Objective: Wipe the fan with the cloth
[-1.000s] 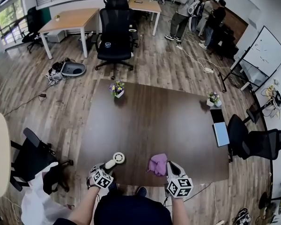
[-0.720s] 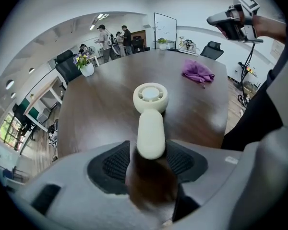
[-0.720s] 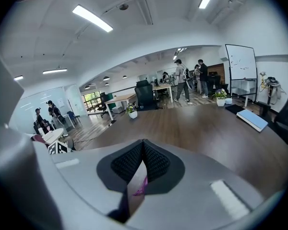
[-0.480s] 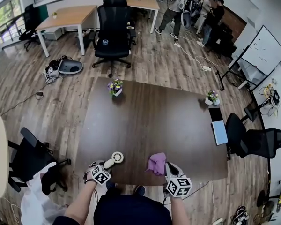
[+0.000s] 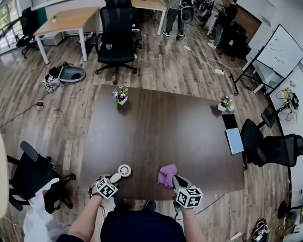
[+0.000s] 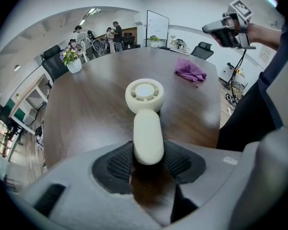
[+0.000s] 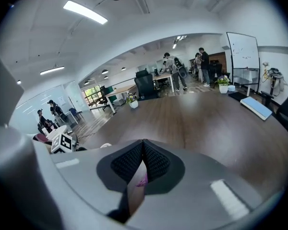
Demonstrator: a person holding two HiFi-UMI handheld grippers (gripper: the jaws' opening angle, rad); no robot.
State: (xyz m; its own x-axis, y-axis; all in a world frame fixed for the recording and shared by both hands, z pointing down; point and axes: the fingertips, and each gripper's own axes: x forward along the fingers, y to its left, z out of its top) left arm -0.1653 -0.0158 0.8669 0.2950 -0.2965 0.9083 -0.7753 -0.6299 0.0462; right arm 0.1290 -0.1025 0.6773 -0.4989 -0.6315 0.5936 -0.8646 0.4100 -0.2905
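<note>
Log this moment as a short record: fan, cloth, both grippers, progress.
fan: cream, lying on the table near its front edge
cloth: purple, crumpled on the table, right of the fan, not touching it
left gripper: fingers have just been closing; pads against both sides of the fan's handle
right gripper: fingers shut, empty, held in the air near the cloth
wiping: not yet begun
</note>
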